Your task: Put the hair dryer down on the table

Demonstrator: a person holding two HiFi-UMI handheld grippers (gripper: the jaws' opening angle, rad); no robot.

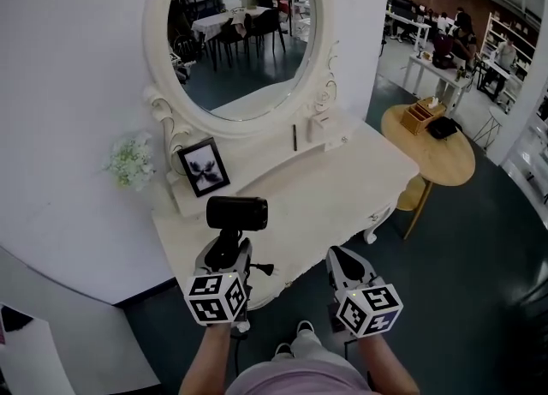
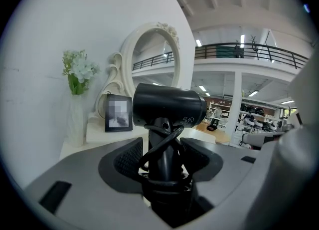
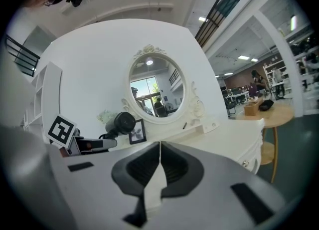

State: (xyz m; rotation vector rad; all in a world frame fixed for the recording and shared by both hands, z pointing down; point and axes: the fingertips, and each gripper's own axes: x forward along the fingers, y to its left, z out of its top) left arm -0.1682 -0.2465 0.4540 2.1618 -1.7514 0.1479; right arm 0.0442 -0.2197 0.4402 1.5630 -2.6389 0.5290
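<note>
**Head view:** my left gripper (image 1: 226, 246) grasps the hair dryer (image 1: 237, 212) by its handle. The handle stands upright with the barrel crosswise on top, above the dressing table (image 1: 342, 179) near its front left edge. Bare tabletop lies below and ahead. My right gripper (image 1: 341, 258) hangs off the front edge, farther from the dryer.

**Left gripper view:** the pads pinch the handle, with the cord looped round it. The gap down to the tabletop is hidden.

**Right gripper view:** the jaws are pressed together with nothing between them. The dryer shows side-on to my left, seemingly raised.

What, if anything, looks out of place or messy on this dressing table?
Nothing is spilled or broken. Only the hair dryer stands out: the left gripper holds it upright above the table, cord looped round its handle.
</note>
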